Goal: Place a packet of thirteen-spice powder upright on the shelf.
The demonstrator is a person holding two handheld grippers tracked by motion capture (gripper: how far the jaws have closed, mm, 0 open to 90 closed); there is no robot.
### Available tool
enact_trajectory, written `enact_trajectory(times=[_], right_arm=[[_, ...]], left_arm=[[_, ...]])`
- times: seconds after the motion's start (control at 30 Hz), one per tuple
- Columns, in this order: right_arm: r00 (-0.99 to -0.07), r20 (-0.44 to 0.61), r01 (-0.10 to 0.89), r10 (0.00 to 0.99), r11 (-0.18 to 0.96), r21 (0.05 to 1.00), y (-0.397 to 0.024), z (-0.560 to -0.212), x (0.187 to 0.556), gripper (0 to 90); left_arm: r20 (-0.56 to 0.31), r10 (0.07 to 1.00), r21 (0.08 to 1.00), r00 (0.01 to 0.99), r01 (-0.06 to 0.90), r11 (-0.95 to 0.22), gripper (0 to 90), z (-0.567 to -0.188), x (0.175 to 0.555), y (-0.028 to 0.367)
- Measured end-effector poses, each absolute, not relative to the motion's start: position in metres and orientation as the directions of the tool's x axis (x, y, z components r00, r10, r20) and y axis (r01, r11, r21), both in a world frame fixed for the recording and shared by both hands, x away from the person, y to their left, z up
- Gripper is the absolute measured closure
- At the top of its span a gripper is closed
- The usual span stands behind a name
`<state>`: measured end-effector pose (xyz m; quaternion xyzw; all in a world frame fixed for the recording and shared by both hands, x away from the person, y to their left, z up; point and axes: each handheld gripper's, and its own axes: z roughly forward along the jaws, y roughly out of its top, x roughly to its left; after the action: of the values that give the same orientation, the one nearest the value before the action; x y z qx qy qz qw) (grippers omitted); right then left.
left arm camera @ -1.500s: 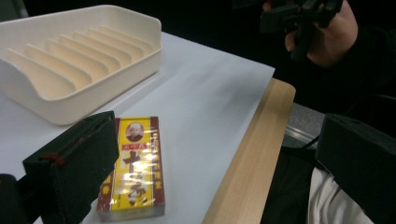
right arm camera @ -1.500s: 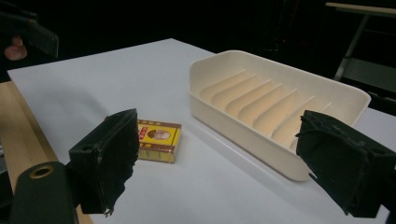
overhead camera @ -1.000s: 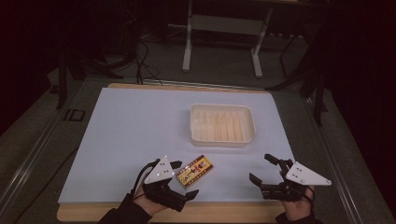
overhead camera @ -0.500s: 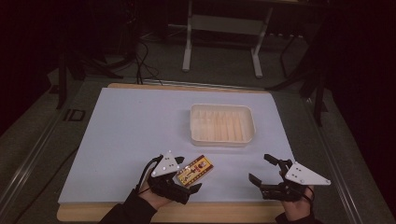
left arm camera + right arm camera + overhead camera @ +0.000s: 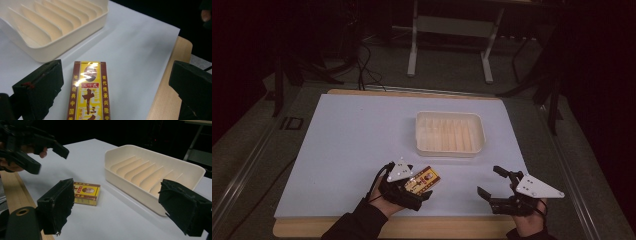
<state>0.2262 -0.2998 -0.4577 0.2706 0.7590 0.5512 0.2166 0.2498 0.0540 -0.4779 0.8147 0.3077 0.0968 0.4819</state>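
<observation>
Left gripper (image 5: 115,87) open astride the small box (image 5: 88,92), flat on the table (image 5: 342,145) near the tray (image 5: 450,133); we judge it light, stiff, glossy-slick, so pinch its long sides; right gripper (image 5: 125,207) open, idle.

Black hand-held gripper (image 5: 421,192) each side, grey three-cornered top plates, chunky matte jaws, dark sleeve (image 5: 354,225)

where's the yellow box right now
The yellow box lies flat near the table's front edge, between the open left gripper's jaws, in front of the cream tray.
</observation>
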Motion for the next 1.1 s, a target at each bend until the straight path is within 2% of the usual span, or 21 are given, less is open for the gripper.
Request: enact_trajectory(times=[0.8,1.1], right_arm=[[-0.773,-0.026,0.176,0.634,0.253,0.951,-0.298,-0.459,0.226,13.2],[-0.776,-0.028,0.174,0.630,0.257,0.951,-0.297,-0.459,0.226,13.2]], left_arm=[[-0.121,0.619,0.766,0.776,0.470,-0.438,3.7,-0.515,0.276,0.038],[-0.096,0.628,0.718,0.772,0.491,-0.494,11.2,-0.523,0.280,0.031]])
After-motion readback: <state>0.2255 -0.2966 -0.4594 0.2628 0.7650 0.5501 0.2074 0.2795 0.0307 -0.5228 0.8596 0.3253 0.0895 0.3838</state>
